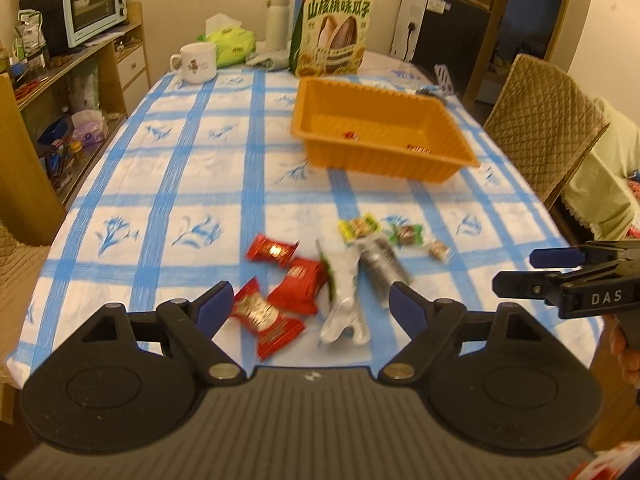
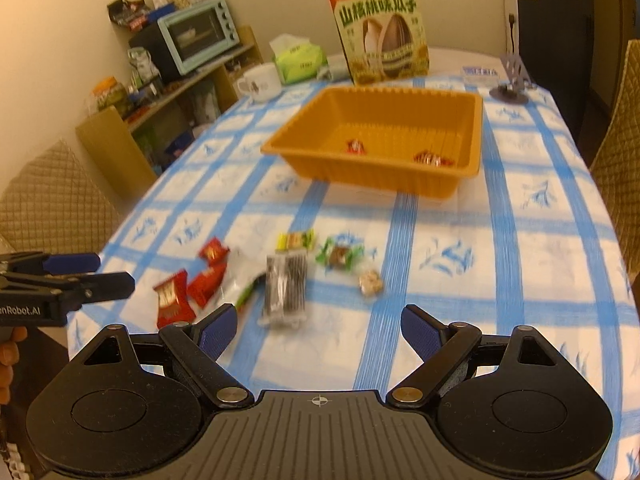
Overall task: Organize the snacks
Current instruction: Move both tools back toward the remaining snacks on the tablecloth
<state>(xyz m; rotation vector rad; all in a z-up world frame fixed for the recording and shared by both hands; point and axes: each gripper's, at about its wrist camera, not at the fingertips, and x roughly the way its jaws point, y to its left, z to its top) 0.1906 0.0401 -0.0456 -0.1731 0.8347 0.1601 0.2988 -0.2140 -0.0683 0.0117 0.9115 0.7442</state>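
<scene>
Orange plastic, ribbed along its walls, the shallow tray (image 2: 468,136) sits past the middle of the blue-and-white checked tablecloth (image 2: 540,264), and two small red-wrapped sweets (image 2: 355,146) already lie on its floor. The rest of the snacks are scattered in a loose cluster at the near end of the table, between the person and the tray.

The left gripper (image 1: 310,306) hangs just above that near edge with its blue-padded jaws spread wide and nothing between them. Directly ahead of it, almost framed by the fingers, lie three red foil packets (image 1: 267,317) and a long white-and-green sachet (image 1: 344,300) whose long axis runs roughly away from the tongs, toward the tray. The right gripper (image 2: 320,330) is equally wide and empty. In front of it is a dark striped packet in clear wrap (image 2: 285,288), also lying lengthwise away from the jaws; a yellow-green sweet (image 2: 295,240), a green-wrapped brown sweet (image 2: 340,255) and a small pale nutty square (image 2: 371,281) sit a little further on.

By my reckoning the left hand is nearer the red packets and the white sachet, the right hand nearer the dark packet. Since both long pieces point away, jaws set as they are would close across the narrow width, which looks the easier grip.
</scene>
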